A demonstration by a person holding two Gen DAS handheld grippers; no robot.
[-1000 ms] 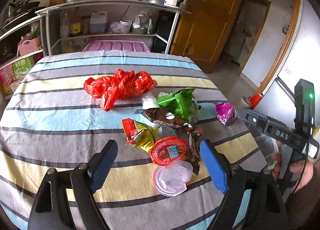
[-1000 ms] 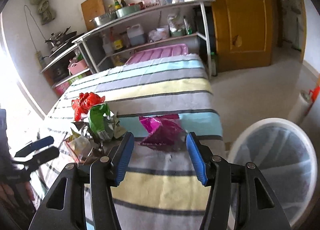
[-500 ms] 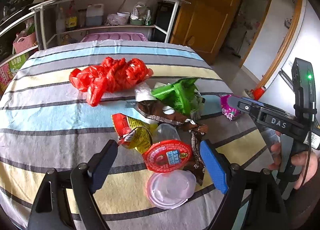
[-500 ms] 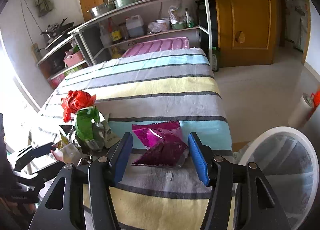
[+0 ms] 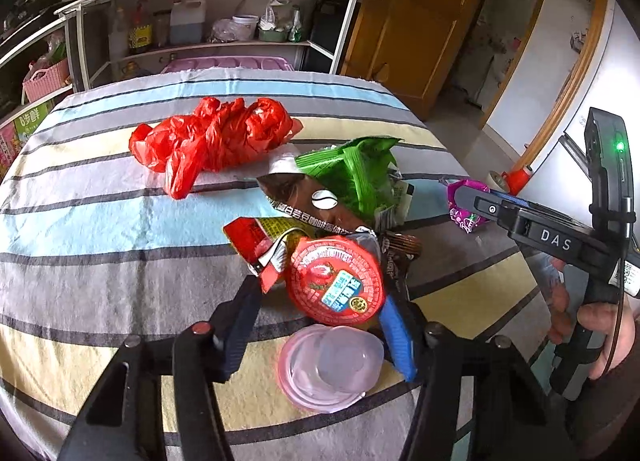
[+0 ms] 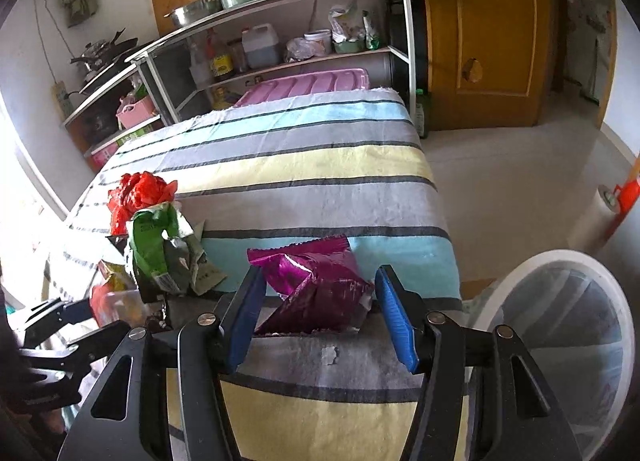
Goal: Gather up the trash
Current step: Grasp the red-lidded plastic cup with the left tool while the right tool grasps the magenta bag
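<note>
Left wrist view: our left gripper [image 5: 320, 325] is closing, its fingers [image 5: 396, 335] flanking the red-lidded cup [image 5: 335, 281] at lower centre of the frame (contact unclear).

Right wrist view: our right gripper [image 6: 318, 313], also closing, brackets the magenta wrapper [image 6: 316, 285] on the table [image 6: 304, 165], not yet gripping.

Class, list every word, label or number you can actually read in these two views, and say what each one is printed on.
"DAS": white letters on the black body of the right tongs.
Red-lidded cup: blue label, print blurred.
Brown wrapper: a band of white characters, too distorted to read.
Green box on the floor: characters too small.
Green wrapper, purple packet: nothing legible.
</note>
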